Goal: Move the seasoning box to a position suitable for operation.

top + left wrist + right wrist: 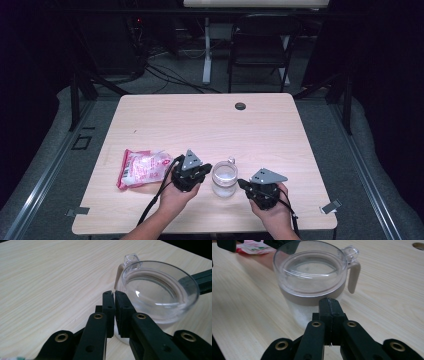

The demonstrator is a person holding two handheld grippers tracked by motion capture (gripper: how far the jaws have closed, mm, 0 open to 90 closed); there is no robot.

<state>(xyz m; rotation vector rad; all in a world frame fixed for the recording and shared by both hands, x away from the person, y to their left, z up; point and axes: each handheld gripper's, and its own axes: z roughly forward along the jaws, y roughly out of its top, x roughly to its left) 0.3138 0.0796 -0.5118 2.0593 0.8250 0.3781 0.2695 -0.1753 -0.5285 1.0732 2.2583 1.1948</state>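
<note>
A clear cup (pixel 224 178) with a see-through lid, a beige collar and a beige handle stands upright near the table's front edge. In the left gripper view the cup (pixel 160 290) sits just right of my left gripper (pixel 114 293), whose jaws stand together with a hairline slit and nothing between them. In the high view the left gripper (pixel 207 167) points at the cup's left side. My right gripper (pixel 241 183) points at the cup from the right. The cup (pixel 312 272) stands just beyond the right gripper (pixel 329 301), whose jaws are pressed together and empty.
A pink and white packet (pixel 142 167) lies flat left of the left hand, and a corner of the packet (pixel 254 247) appears behind the cup. The wooden table (pixel 200 120) has a dark grommet (pixel 240 106) near its far edge. A black chair (pixel 262 45) stands beyond.
</note>
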